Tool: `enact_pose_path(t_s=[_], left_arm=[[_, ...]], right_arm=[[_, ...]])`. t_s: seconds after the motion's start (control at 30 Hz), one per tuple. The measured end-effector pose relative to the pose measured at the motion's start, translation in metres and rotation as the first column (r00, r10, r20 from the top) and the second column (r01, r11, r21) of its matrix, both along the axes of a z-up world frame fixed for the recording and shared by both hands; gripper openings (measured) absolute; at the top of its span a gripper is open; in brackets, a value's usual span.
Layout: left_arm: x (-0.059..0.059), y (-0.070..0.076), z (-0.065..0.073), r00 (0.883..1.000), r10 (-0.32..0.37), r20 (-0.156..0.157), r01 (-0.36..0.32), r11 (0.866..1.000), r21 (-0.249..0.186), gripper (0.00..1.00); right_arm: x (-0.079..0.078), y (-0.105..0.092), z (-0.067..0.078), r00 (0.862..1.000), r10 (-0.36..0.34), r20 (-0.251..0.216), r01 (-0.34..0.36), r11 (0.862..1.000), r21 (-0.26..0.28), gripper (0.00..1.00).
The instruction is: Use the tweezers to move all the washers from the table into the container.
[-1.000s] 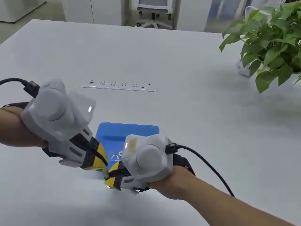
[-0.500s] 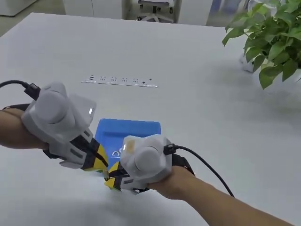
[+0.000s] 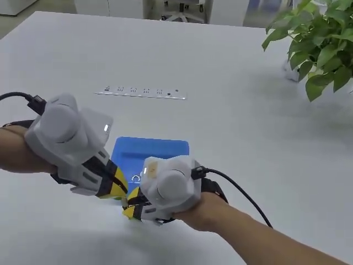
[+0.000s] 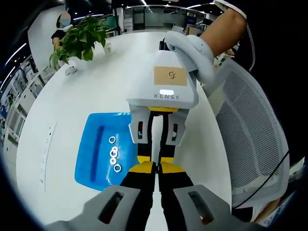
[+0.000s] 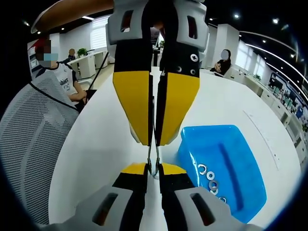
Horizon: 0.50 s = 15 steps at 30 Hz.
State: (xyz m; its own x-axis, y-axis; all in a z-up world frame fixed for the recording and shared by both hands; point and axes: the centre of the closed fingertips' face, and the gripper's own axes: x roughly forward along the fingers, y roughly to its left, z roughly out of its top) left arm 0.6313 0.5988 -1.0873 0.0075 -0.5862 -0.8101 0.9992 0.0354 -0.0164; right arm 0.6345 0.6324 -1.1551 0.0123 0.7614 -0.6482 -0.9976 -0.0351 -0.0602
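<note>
Thin metal tweezers (image 5: 152,159) run between the two grippers, which face each other tip to tip just in front of the blue tray (image 3: 160,150). My left gripper (image 3: 118,187) comes in from the left and is shut on the tweezers. My right gripper (image 3: 131,207) meets it from the near side, its jaws also pressed together on them (image 5: 154,172). Several small washers (image 4: 114,155) lie in a row inside the tray (image 4: 91,144); in the right gripper view these washers (image 5: 210,181) sit at the tray's near end.
A white power strip (image 3: 140,93) lies flat on the table beyond the tray. A potted plant (image 3: 320,38) stands at the far right. A mesh office chair (image 4: 250,139) is at the table's near side. People sit at desks in the background.
The head camera has tilted a little. Both grippers stay close together at the tray's near edge, and the right one has edged slightly left.
</note>
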Motion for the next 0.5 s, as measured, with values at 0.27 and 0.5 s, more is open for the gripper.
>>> enact_pose_path(t_s=[0.27,0.5], left_arm=[[0.0009,-0.0025,0.0010,1.000,-0.007,0.003,0.007,1.000,-0.001,0.06],[0.0018,-0.0018,-0.0002,1.000,-0.003,-0.001,0.003,1.000,-0.004,0.06]], right_arm=[[0.0007,0.0002,0.0016,1.000,-0.002,0.001,0.002,1.000,0.005,0.11],[0.0014,0.0012,0.0000,1.000,-0.004,0.000,0.004,1.000,0.003,0.11]])
